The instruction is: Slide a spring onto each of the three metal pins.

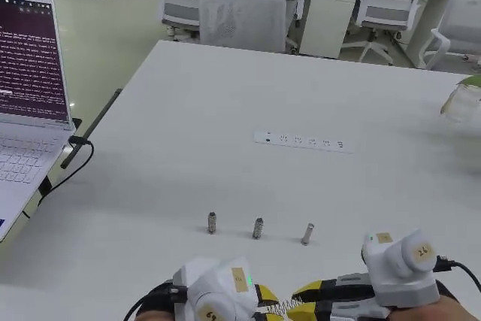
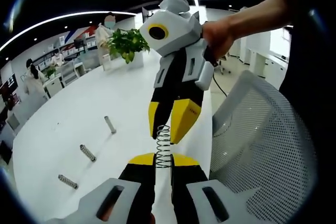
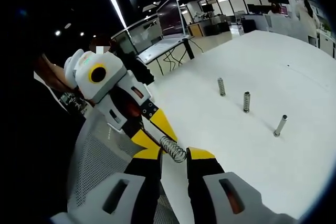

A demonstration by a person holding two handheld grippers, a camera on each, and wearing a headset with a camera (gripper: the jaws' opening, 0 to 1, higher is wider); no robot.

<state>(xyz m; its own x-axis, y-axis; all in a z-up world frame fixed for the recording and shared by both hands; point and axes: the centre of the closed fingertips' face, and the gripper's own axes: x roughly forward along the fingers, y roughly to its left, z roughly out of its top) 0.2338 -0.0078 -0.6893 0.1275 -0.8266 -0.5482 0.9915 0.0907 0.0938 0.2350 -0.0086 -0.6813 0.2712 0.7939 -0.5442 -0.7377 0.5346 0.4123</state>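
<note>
Left fingers [image 2: 139, 177] pinch spring [image 2: 164, 145]; right fingers [image 3: 202, 157] perhaps too.

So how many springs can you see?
3. In the head view, one is on the left pin, one on the middle pin; the loose spring is held between the left gripper and the right gripper.

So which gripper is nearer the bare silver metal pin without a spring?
Right. The right gripper is directly below the bare pin in the head view; the left gripper sits further left, below the middle pin.
</note>
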